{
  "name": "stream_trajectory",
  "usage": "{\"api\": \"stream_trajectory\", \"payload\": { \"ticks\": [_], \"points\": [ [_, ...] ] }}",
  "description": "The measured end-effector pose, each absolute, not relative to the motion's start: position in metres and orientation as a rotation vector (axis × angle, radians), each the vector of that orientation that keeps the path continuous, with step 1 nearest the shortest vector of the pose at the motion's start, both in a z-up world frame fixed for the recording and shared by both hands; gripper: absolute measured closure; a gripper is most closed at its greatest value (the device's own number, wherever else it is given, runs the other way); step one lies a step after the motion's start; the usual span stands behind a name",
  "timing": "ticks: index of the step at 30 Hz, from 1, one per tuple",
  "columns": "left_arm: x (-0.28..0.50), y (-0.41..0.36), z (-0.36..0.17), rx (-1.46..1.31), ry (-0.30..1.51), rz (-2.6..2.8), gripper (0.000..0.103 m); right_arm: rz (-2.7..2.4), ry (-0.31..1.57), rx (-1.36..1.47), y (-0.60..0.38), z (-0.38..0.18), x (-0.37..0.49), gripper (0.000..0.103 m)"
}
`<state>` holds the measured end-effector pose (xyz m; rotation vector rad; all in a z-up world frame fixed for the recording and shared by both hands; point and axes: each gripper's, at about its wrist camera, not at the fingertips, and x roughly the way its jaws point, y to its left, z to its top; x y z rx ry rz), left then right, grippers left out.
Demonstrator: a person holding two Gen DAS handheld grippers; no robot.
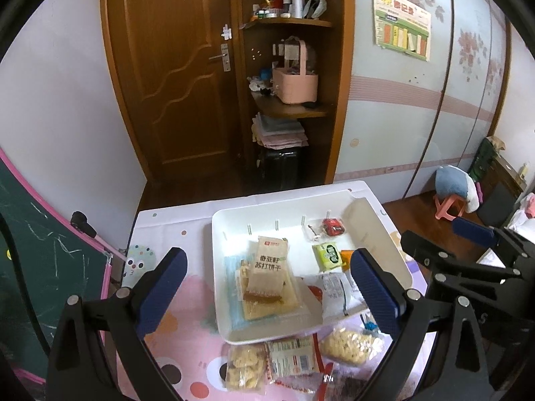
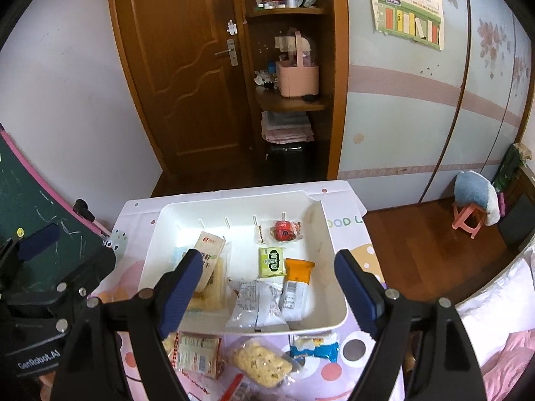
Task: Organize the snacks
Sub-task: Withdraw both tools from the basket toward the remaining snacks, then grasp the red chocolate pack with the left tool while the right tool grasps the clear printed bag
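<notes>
Both grippers, left (image 1: 271,287) and right (image 2: 274,290), are hovering with fingers spread wide, holding nothing. Snack packets are lying in the white tray (image 2: 334,320) on the table (image 1: 187,287); more packets (image 2: 260,362) are sitting just before it.

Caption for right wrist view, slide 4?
Open right gripper above white tray of snack packets; more packets on the table.

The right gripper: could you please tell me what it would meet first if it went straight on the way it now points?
Probably the white snack packets at the near side of the white tray. The right gripper, open and empty, points down at them, though depth is hard to judge in this fisheye view.
</notes>
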<state>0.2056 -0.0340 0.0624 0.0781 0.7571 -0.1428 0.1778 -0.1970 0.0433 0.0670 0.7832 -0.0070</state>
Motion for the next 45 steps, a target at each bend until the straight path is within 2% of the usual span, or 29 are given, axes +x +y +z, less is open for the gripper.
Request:
{"api": "stream_trajectory", "payload": {
  "ticks": [9, 17, 25, 38, 45],
  "points": [
    [0.141, -0.031, 0.087, 0.110, 0.700, -0.180, 0.005, -0.022, 0.775, 0.041, -0.206, 0.055, 0.121, 0.021],
    [0.088, -0.031, 0.074, 0.142, 0.702, -0.225, 0.004, -0.048, 0.808, -0.002, -0.218, 0.033, 0.065, 0.021],
    [0.064, -0.033, 0.017, 0.150, 0.780, -0.270, 0.004, -0.003, 0.886, 0.109, -0.239, -0.020, 0.039, 0.021],
    [0.068, -0.034, -0.122, 0.100, 1.026, -0.221, 0.004, -0.047, 1.144, 0.361, -0.256, -0.142, 0.027, 0.021],
    [0.067, -0.030, -0.166, 0.063, 1.120, -0.208, 0.004, -0.047, 1.198, 0.406, -0.248, -0.166, 0.030, 0.021]
  ]
}}
